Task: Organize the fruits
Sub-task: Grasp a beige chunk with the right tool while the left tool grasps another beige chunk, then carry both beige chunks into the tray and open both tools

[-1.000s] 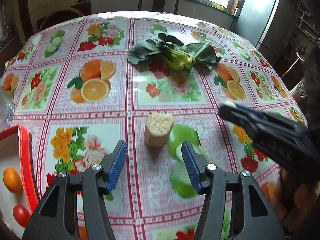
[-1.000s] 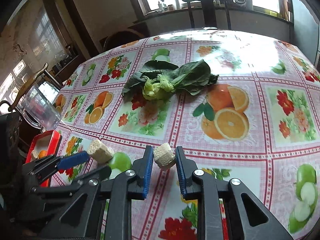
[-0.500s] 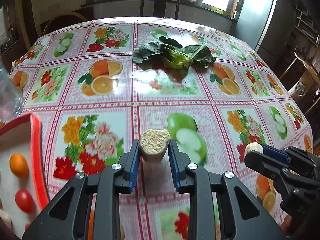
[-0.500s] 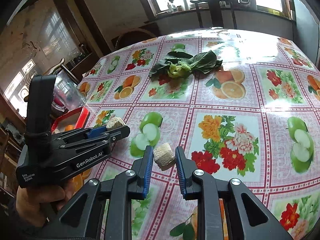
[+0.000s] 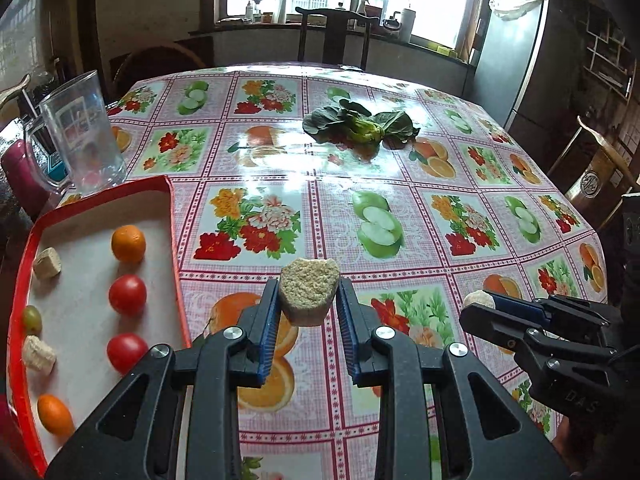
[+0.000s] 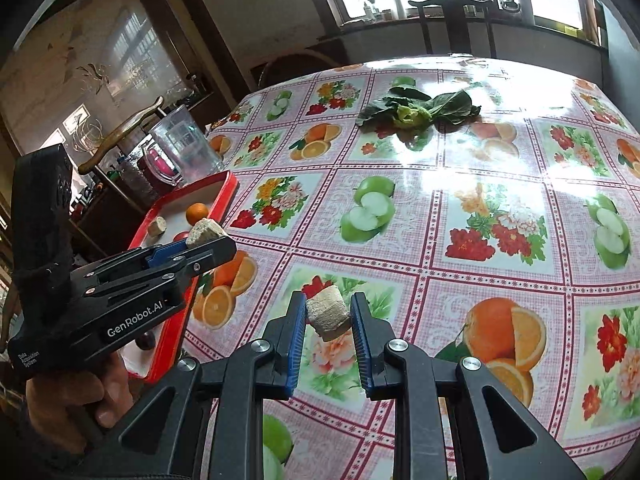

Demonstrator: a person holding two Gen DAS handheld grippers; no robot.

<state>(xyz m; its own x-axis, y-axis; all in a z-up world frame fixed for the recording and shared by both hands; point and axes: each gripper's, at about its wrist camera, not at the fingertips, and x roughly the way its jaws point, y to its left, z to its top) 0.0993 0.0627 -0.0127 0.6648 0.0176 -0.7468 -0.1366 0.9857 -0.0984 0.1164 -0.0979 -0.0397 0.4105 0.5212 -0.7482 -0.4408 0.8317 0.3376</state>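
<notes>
My left gripper (image 5: 309, 286) is shut on a beige, rough-topped chunk (image 5: 308, 300), held above the tablecloth just right of the red tray (image 5: 174, 232). On the tray lie two oranges (image 5: 128, 243), two tomatoes (image 5: 127, 294), a grape (image 5: 31, 318) and two more beige chunks (image 5: 47, 268). My right gripper (image 6: 328, 300) is shut on a smaller pale chunk (image 6: 328, 314), lifted off the table. In the right wrist view the left gripper (image 6: 200, 242) with its chunk (image 6: 206, 231) hangs by the tray's (image 6: 230, 192) near corner.
Leafy greens (image 5: 360, 126) lie in the far middle of the flower-and-fruit tablecloth (image 5: 400, 184). A clear glass pitcher (image 5: 80, 132) stands just behind the tray. A dark wooden chair (image 5: 332, 36) is at the far side, another chair (image 5: 600, 168) at the right edge.
The left gripper closed on the beige chunk and lifted it. Both grippers pulled back and left with their chunks, and the red tray has come well into view.
</notes>
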